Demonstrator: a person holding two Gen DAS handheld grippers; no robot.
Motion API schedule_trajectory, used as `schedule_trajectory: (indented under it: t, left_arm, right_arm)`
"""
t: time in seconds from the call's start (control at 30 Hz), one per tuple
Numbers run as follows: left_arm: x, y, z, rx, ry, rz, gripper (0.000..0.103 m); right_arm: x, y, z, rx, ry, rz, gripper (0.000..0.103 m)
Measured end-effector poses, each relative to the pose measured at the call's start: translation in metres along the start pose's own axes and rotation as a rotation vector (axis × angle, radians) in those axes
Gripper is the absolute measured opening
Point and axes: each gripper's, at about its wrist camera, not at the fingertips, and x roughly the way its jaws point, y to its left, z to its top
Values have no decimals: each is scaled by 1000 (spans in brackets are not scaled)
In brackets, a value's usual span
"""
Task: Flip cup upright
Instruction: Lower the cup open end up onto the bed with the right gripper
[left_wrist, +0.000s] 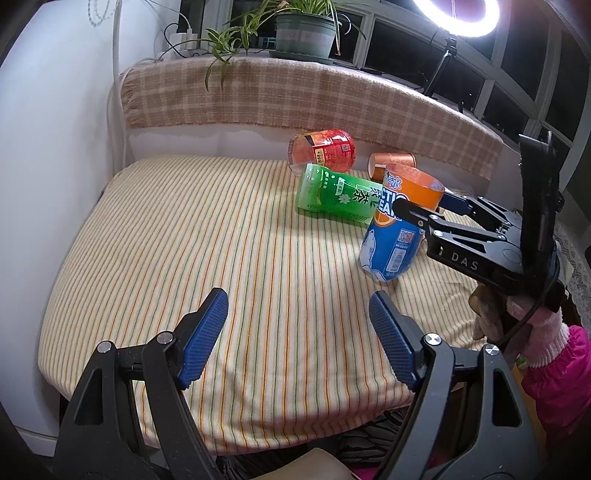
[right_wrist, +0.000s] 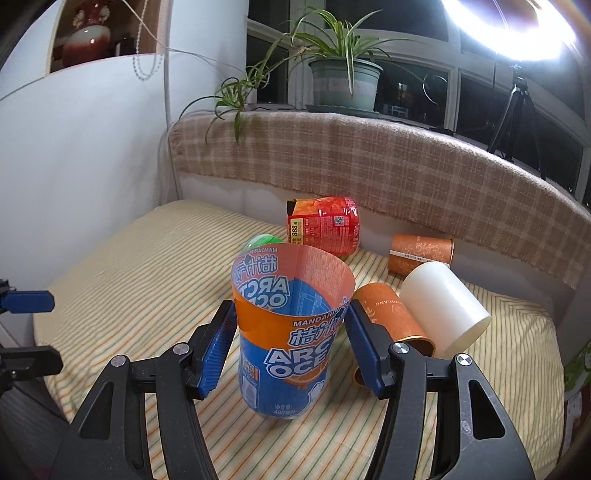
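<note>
Cup (right_wrist: 291, 343) in blue and orange stands mouth-up, slightly tilted, on the striped bed (right_wrist: 147, 280) just ahead of the fallen green cup (left_wrist: 336, 194), right gripper (right_wrist: 290, 345) clamped round it, release pending; left gripper (left_wrist: 299, 336) gapes empty.

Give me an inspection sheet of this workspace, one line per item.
Surface: striped cloth over the table, plaid blanket along the back.
Job's things: blue-orange cup upright, mouth up, between the right gripper's jaws.
Clutter: green cup, red cup, two orange cups and white cup, all on their sides.
Grippers: right gripper shut on the blue-orange cup; left gripper open, holding nothing.
Cables: charger leads on the sill.
Surroundings: potted plant, ring light on tripod, dark windows.
</note>
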Motion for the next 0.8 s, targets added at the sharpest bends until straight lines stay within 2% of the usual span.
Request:
schedule_trajectory:
  t: [0.33,0.43,0.8]
  left_arm:
    - [3,-3,0,9,3,-5,81]
    - [2,-6,2,15,-1,-7,81]
    - [-6,-16,12,44,-49,-4,81]
  right_arm:
    - [-7,-1,-7,7,-8,10,63]
    - [-7,-2,-7,17,6,37,64]
    - [-28,-8,-16,76,-2,45,67]
